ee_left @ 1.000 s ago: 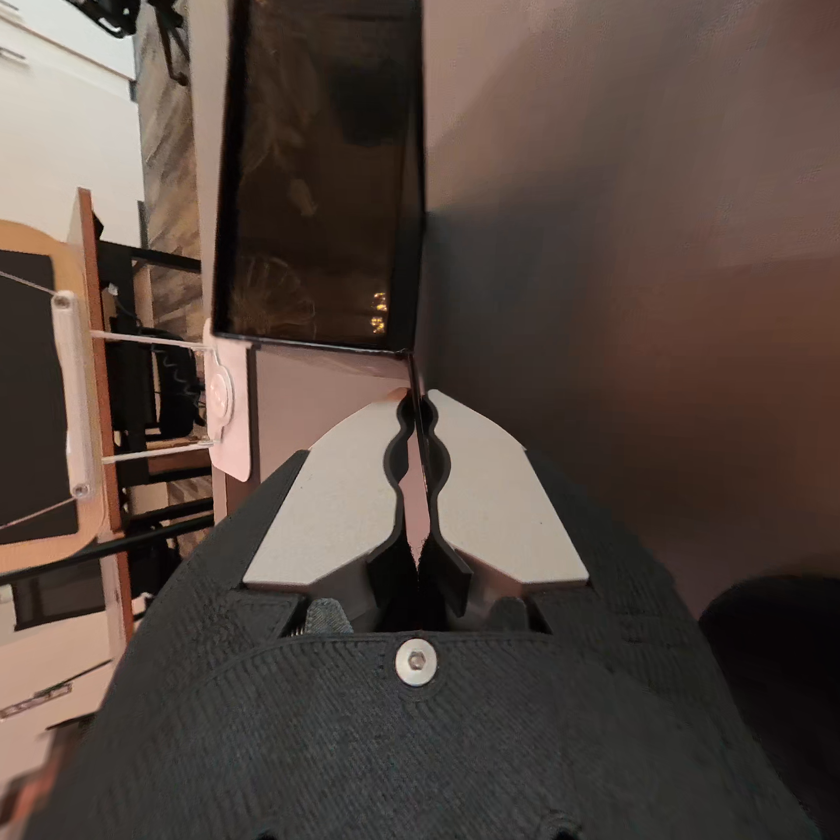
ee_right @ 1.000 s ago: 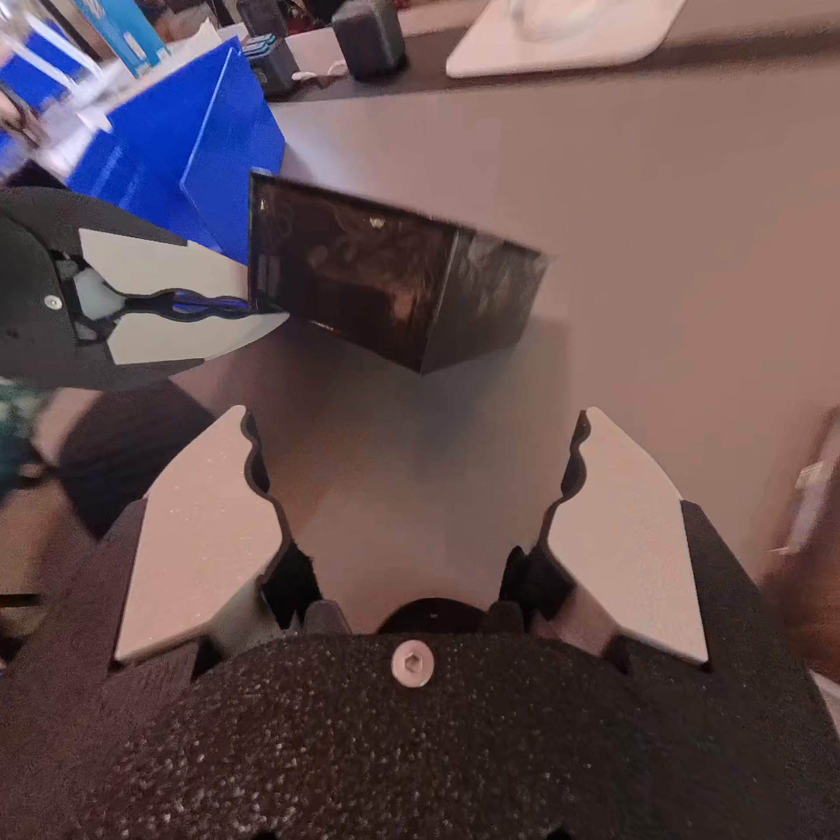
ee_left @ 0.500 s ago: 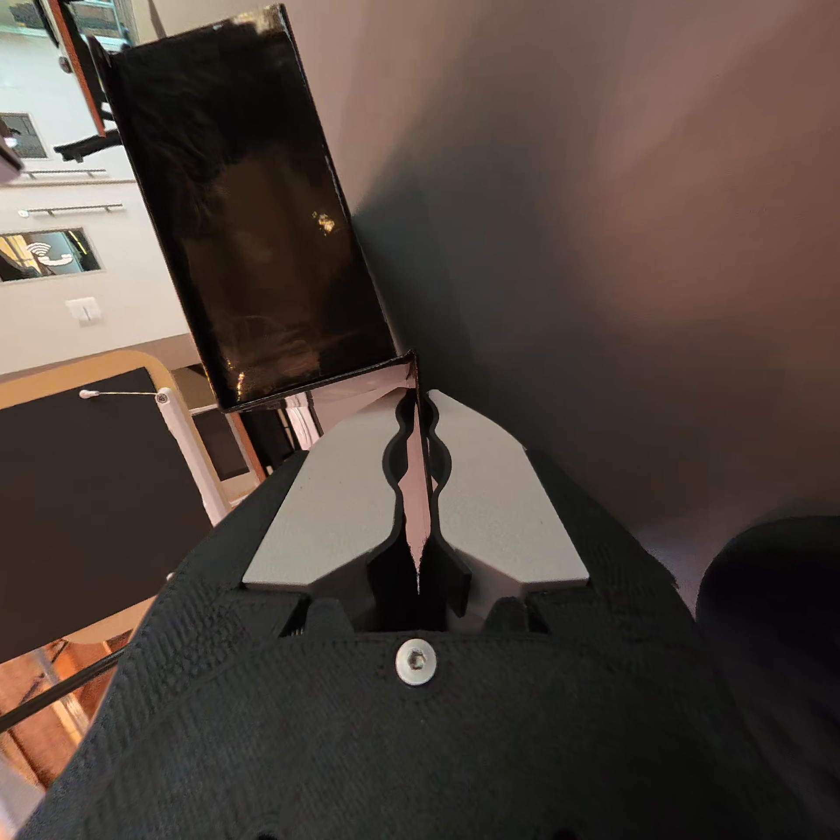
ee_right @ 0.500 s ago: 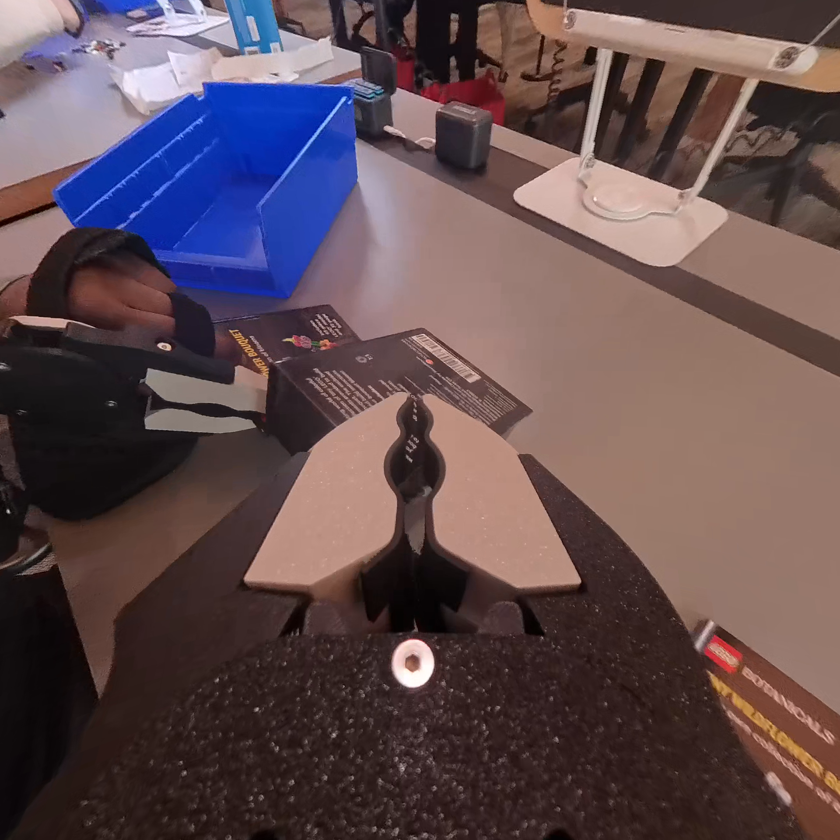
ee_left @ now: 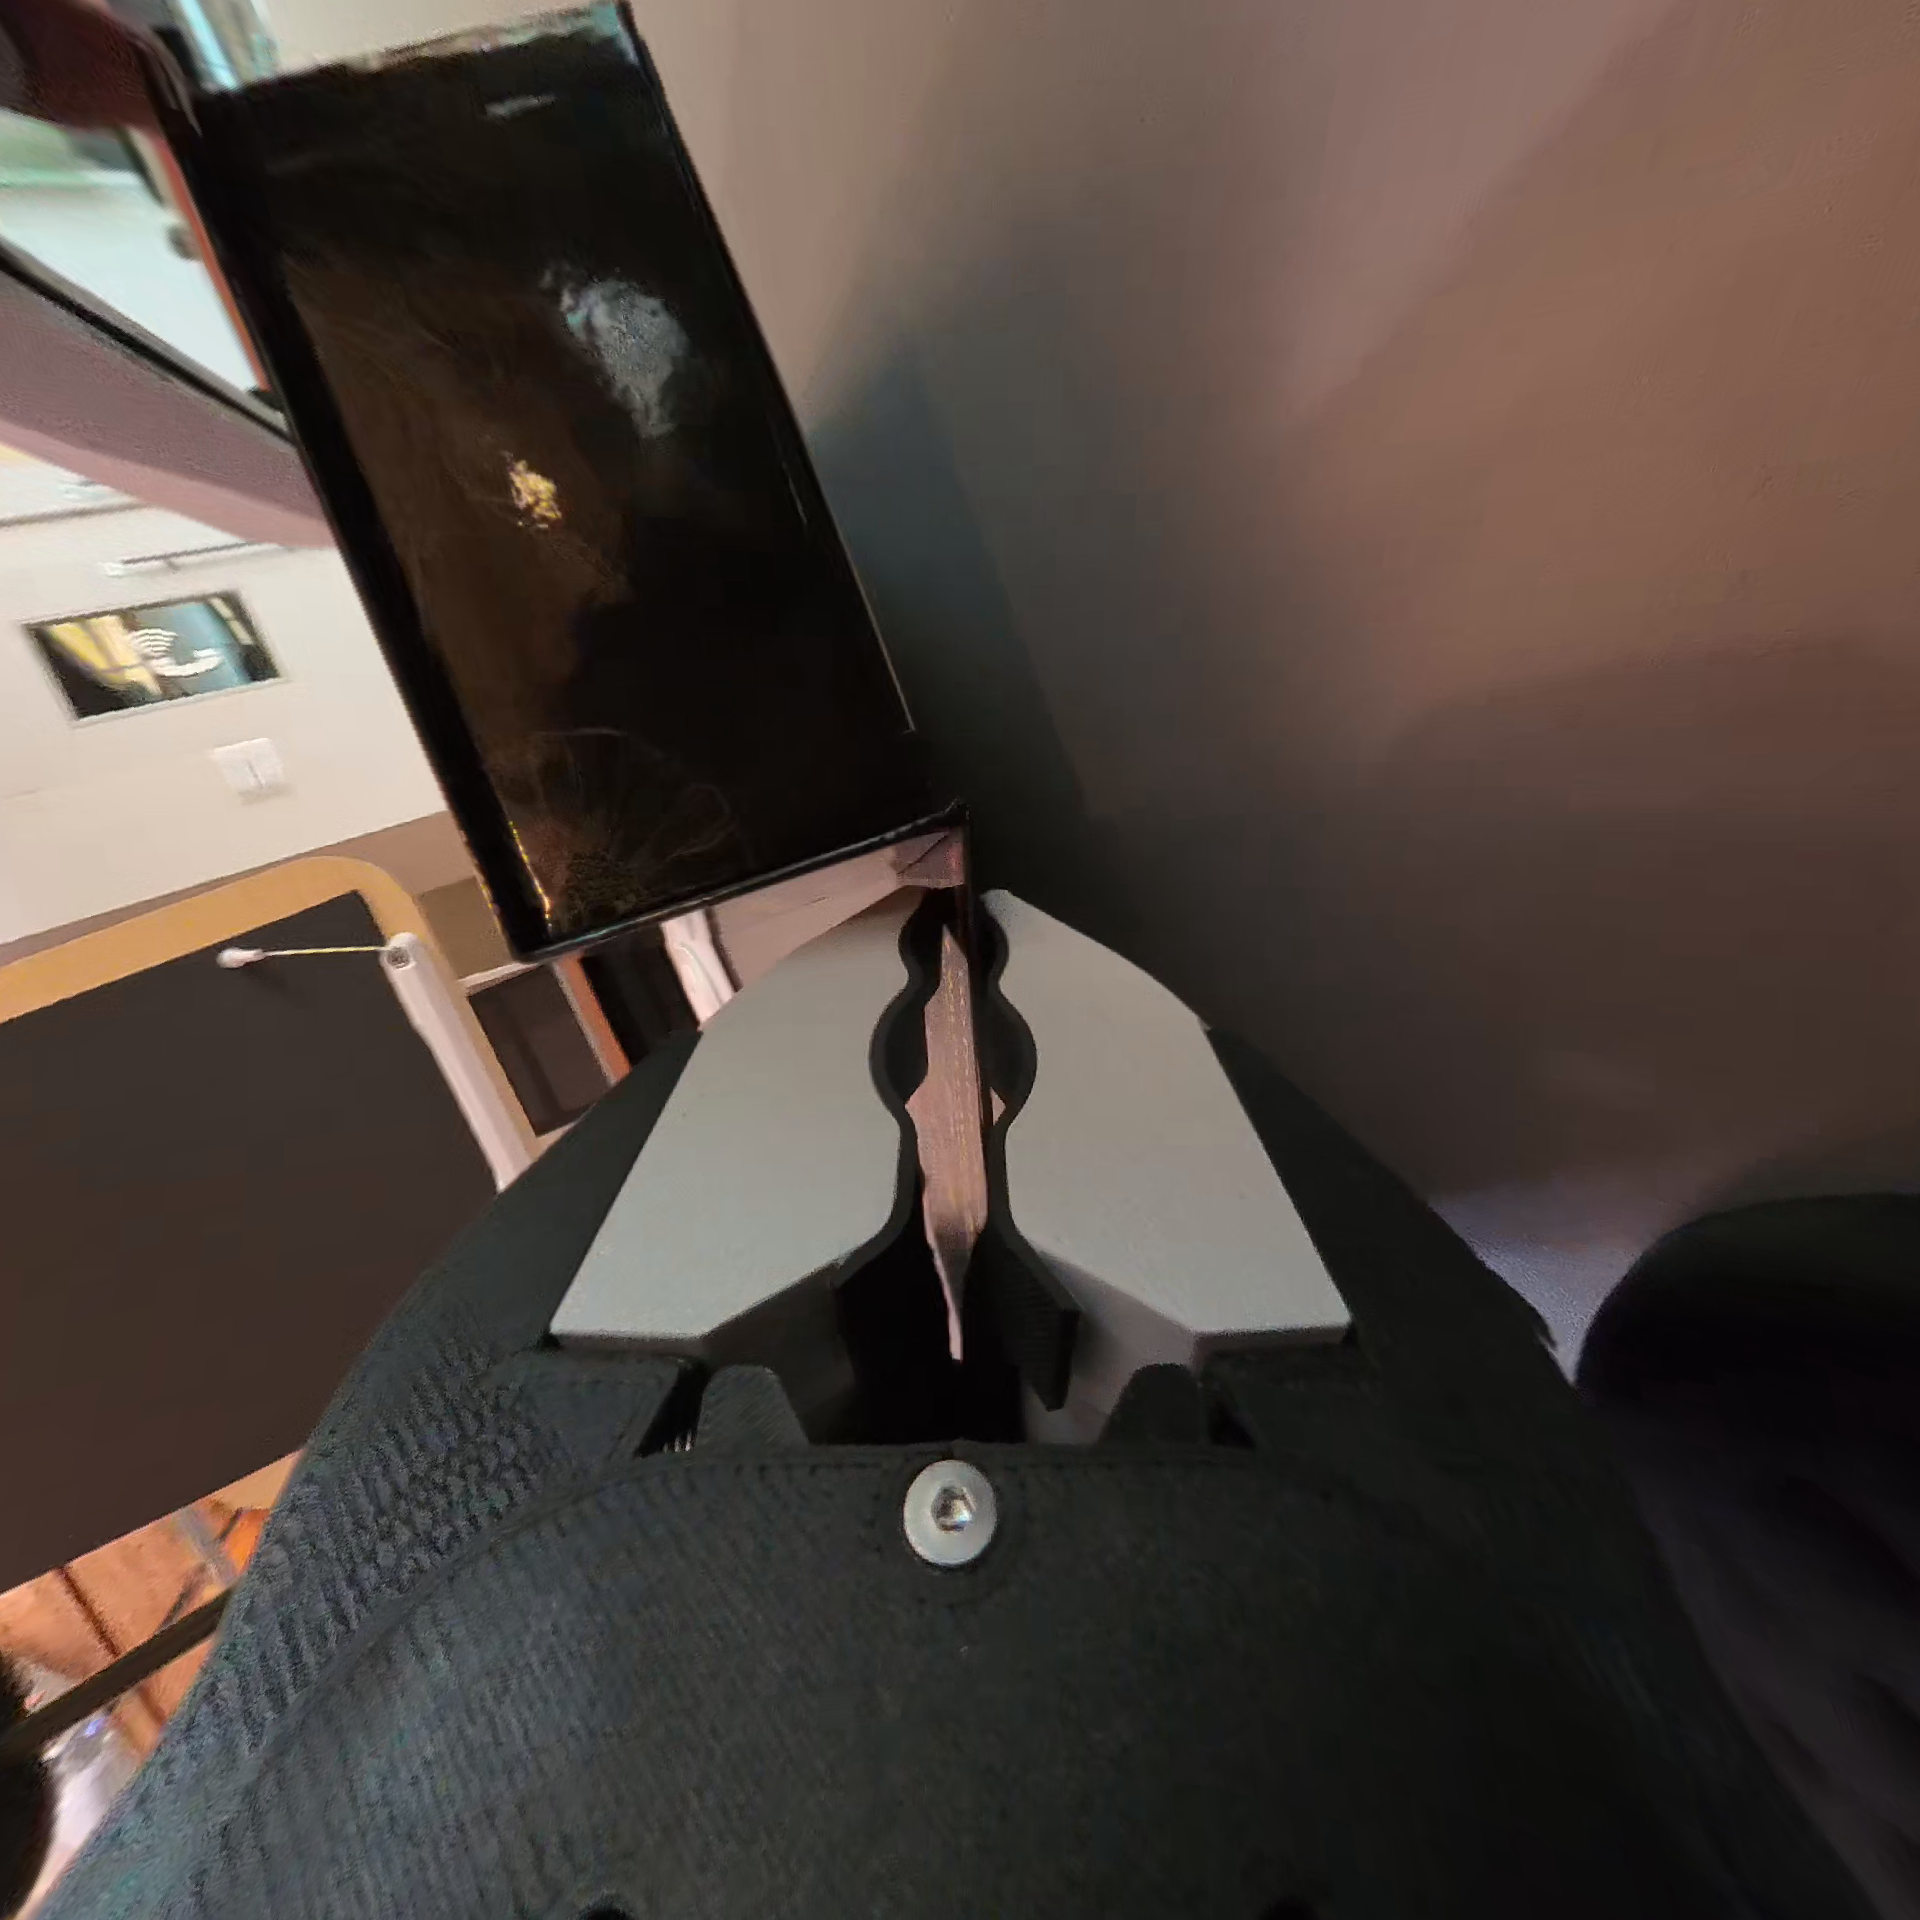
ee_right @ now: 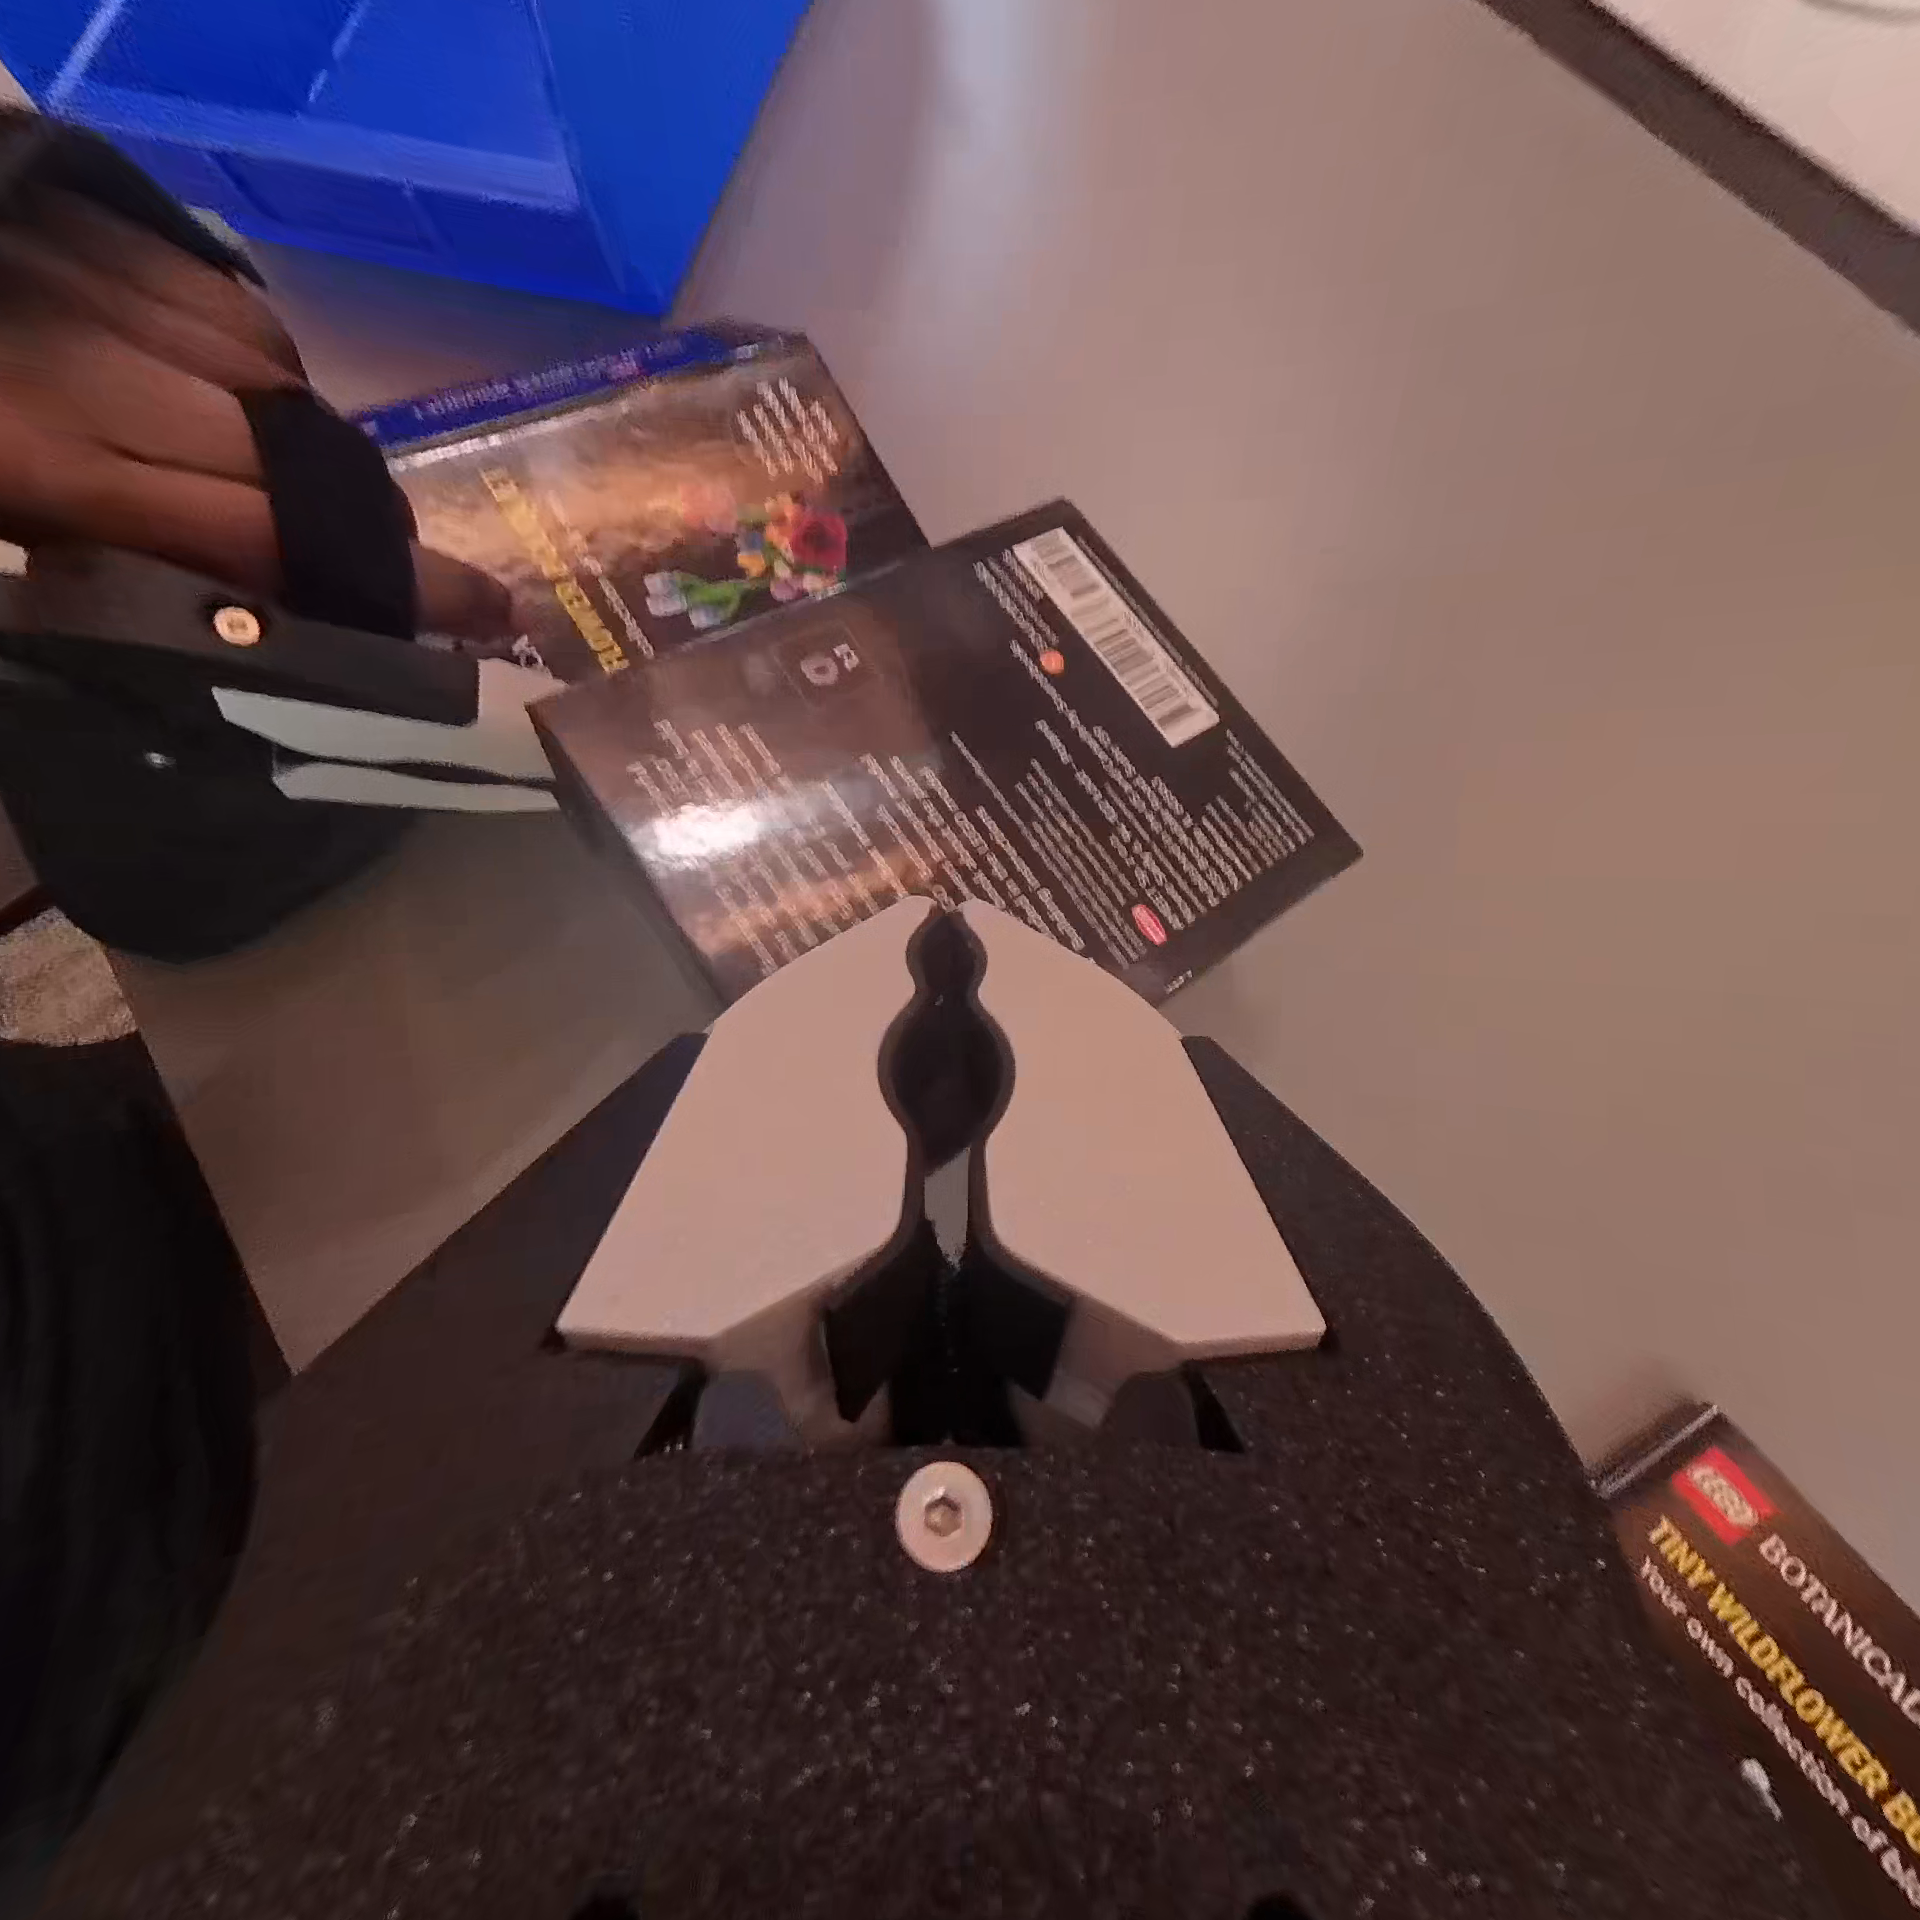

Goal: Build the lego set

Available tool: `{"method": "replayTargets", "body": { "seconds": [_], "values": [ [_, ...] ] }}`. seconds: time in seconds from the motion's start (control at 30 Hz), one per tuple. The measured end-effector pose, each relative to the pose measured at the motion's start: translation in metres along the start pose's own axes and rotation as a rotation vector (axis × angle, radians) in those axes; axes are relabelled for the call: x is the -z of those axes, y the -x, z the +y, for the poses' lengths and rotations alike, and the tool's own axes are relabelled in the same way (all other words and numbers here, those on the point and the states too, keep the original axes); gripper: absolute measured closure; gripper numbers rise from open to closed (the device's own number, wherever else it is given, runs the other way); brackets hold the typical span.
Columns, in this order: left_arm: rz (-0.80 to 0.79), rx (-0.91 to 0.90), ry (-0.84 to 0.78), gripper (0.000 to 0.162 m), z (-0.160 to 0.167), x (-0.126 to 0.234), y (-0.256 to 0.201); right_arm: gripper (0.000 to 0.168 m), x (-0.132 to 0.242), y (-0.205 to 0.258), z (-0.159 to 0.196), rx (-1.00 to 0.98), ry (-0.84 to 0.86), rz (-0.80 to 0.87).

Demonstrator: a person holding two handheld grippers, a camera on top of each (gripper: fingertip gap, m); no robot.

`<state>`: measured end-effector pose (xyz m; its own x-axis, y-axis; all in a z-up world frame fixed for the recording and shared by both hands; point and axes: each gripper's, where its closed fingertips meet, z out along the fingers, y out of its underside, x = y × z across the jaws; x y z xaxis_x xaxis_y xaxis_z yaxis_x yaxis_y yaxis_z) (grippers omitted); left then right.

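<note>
A black lego box [ee_right: 935, 748] lies tilted on the grey table [ee_right: 1507, 540]. One face has small print and another has a flower picture [ee_right: 665, 499]. My left gripper [ee_left: 951, 914] is shut on a thin flap [ee_left: 951, 1091] at the box's end. The box's glossy black face [ee_left: 540, 520] stands up ahead of it. It also shows in the right wrist view [ee_right: 520, 743], held by a hand. My right gripper [ee_right: 945, 920] is shut, its tips over the box's near edge. I cannot tell whether it pinches that edge.
A blue plastic bin [ee_right: 416, 125] stands behind the box at the far left. Another black lego box with yellow writing [ee_right: 1787, 1642] lies at the near right. A white stand base [ee_right: 1860, 114] sits at the far right corner. Behind the table are chairs and a wall [ee_left: 125, 810]. Left tips to right tips: about 10 cm.
My right gripper went from wide open to shut and has come in close over the box's near edge. My left gripper kept hold of the flap while the box tilted and turned.
</note>
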<state>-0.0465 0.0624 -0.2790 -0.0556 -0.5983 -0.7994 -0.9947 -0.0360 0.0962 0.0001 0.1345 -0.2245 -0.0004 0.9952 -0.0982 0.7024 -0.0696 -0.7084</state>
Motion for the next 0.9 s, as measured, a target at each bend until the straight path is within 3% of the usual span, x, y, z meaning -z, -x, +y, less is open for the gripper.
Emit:
{"method": "replayTargets", "body": {
  "seconds": [0.17, 0.33, 0.4, 0.47, 0.57, 0.8, 0.87, 0.9],
  "values": [
    [-0.023, 0.032, -0.006, 0.157, -0.001, 0.001, 0.003, 0.166, 0.017, -0.008, -0.046, -0.016, -0.268, 0.044],
    [-0.008, 0.054, -0.019, 0.157, -0.002, 0.001, 0.002, 0.167, 0.032, -0.002, -0.075, 0.122, -0.486, 0.062],
    [-0.003, 0.078, -0.027, 0.157, -0.002, 0.001, 0.003, 0.168, 0.016, -0.002, -0.057, 0.133, -0.333, 0.045],
    [0.011, 0.105, -0.036, 0.157, -0.002, 0.002, 0.004, 0.166, -0.009, 0.005, -0.011, 0.117, 0.016, -0.046],
    [0.026, 0.119, -0.046, 0.156, -0.003, 0.002, 0.003, 0.167, -0.007, -0.001, -0.024, 0.129, -0.080, -0.003],
    [0.035, 0.135, -0.054, 0.155, -0.002, 0.003, 0.002, 0.167, 0.036, -0.018, -0.082, 0.064, -0.445, 0.109],
    [0.036, 0.138, -0.056, 0.155, -0.002, 0.003, 0.002, 0.168, 0.026, -0.018, -0.071, 0.052, -0.354, 0.094],
    [0.037, 0.141, -0.058, 0.155, -0.002, 0.003, 0.003, 0.168, 0.011, -0.014, -0.050, 0.035, -0.202, 0.048]
  ]
}}
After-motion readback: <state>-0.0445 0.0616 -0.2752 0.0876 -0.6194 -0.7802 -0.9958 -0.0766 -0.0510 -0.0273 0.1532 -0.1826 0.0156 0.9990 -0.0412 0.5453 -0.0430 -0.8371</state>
